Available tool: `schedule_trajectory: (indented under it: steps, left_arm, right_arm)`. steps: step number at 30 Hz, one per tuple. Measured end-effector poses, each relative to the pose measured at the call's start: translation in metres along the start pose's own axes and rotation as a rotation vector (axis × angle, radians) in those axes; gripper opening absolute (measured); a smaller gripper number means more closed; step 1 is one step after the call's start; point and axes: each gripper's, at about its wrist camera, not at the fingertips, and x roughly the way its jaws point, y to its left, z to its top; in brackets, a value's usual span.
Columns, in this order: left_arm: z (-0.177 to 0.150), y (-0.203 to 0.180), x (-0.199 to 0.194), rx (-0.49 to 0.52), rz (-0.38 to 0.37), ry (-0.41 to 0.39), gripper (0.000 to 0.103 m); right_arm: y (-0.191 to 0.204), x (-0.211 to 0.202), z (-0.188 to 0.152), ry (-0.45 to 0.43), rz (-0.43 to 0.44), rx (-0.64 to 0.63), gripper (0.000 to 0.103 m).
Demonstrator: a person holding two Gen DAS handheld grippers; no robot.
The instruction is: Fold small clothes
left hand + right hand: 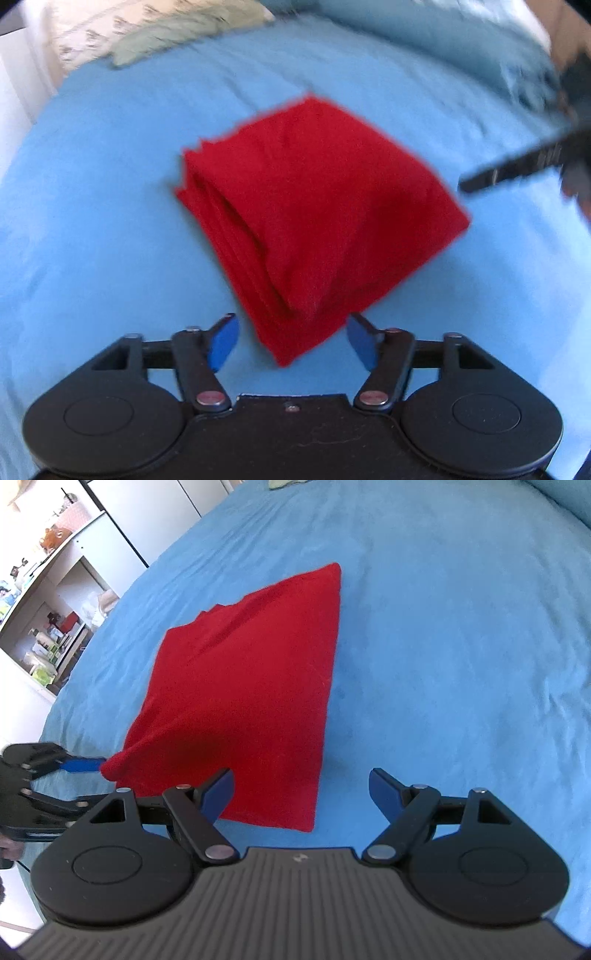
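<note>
A folded red garment (314, 206) lies on the blue bedsheet (92, 221); it also shows in the right wrist view (251, 686). My left gripper (291, 339) is open, its blue pads either side of the garment's near corner, which sits between them. In the right wrist view the left gripper's blue fingertip (83, 765) touches a slightly raised corner of the garment. My right gripper (301, 794) is open and empty, just off the garment's near edge. It appears blurred at the right edge of the left wrist view (517, 170).
A pale green cloth (177, 33) and a patterned pillow (85, 33) lie at the bed's far end. White shelves (48, 602) with small items stand beside the bed. The blue sheet (461, 646) stretches to the right of the garment.
</note>
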Motion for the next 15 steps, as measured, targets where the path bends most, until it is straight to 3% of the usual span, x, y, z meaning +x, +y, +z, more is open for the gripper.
schedule_trajectory:
  steps: [5, 8, 12, 15]
  left_arm:
    - [0.030, 0.018, 0.000, -0.246, -0.019, -0.032, 0.070]
    - [0.042, 0.023, 0.026, -0.325, -0.006, -0.010, 0.058]
    - [0.039, 0.018, 0.061, -0.284, 0.096, 0.034, 0.055]
    - [0.018, 0.016, 0.068, -0.195, 0.135, 0.052, 0.058]
  right_arm:
    - [0.009, 0.002, 0.006, 0.003, -0.013, 0.005, 0.096]
    - [0.012, 0.014, 0.006, 0.031, -0.012, 0.007, 0.096]
    - [0.013, 0.034, -0.006, 0.069, -0.050, -0.028, 0.093]
    - [0.010, 0.046, -0.020, 0.102, -0.137, -0.166, 0.092]
